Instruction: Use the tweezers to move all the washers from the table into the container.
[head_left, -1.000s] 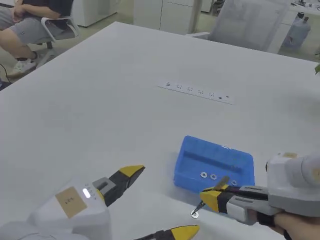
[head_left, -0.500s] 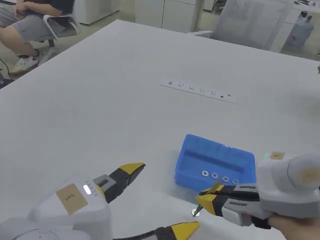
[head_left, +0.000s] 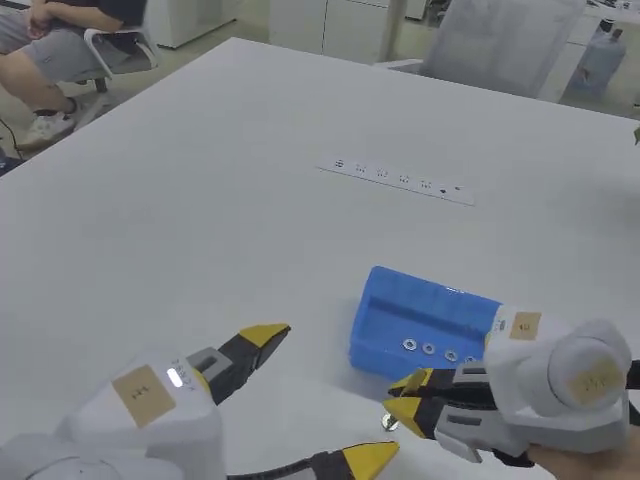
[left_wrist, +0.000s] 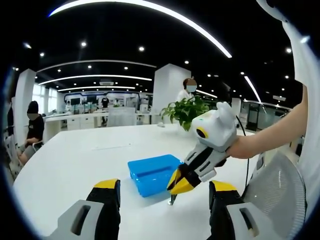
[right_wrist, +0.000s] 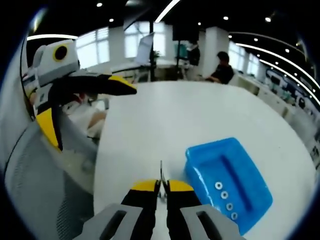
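Right gripper (head_left: 398, 396) rolled nearer the washer (head_left: 388, 424), fingers clamped on tweezers (right_wrist: 161, 171); left gripper (head_left: 332, 395) with fingers apart; labels (head_left: 140, 397) unreadable.

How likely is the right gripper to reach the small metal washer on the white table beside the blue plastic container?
Probably yes: the right gripper, shut on thin metal tweezers, hovers just over the washer with nothing between.

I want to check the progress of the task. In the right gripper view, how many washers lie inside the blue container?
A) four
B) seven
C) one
A: four washers lie in a row on the floor of the blue container, beside the right gripper, which is shut on the tweezers.
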